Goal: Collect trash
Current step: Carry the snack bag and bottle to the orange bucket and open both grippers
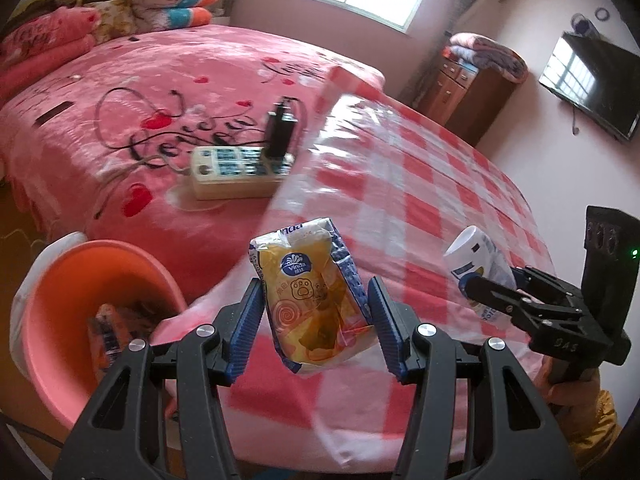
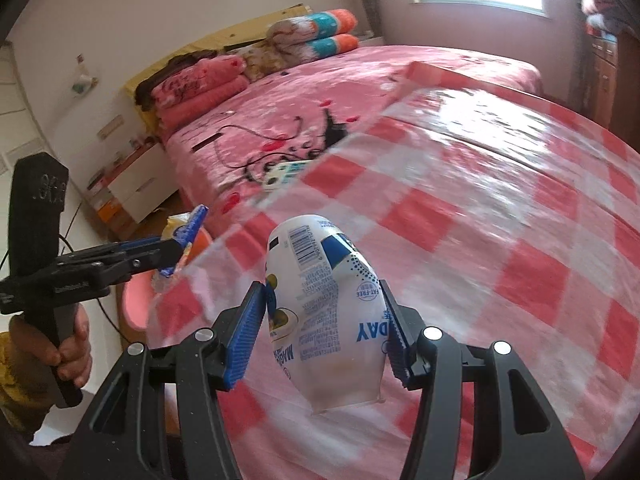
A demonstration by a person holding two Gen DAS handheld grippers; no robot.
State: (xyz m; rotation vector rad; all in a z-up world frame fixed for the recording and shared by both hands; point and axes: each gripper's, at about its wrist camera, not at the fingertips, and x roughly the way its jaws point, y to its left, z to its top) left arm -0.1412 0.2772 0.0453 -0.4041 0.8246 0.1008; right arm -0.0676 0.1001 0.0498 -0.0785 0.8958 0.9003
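My left gripper (image 1: 316, 300) is shut on a crumpled yellow and blue tissue packet (image 1: 312, 292), held in the air over the table's near edge. It also shows in the right wrist view (image 2: 182, 246). My right gripper (image 2: 324, 312) is shut on a white and blue yogurt cup (image 2: 324, 312), held on its side above the checked tablecloth (image 2: 500, 220). That cup (image 1: 478, 266) shows at the right of the left wrist view. An orange bin (image 1: 52, 320) with wrappers inside stands low to the left of the table.
A pink bed (image 1: 160, 92) lies behind the table with a white power strip (image 1: 236, 168) and black charger on it. Folded blankets (image 1: 48, 36) are stacked at its head. A wooden cabinet (image 1: 464, 92) and a wall television (image 1: 592, 84) are at the right.
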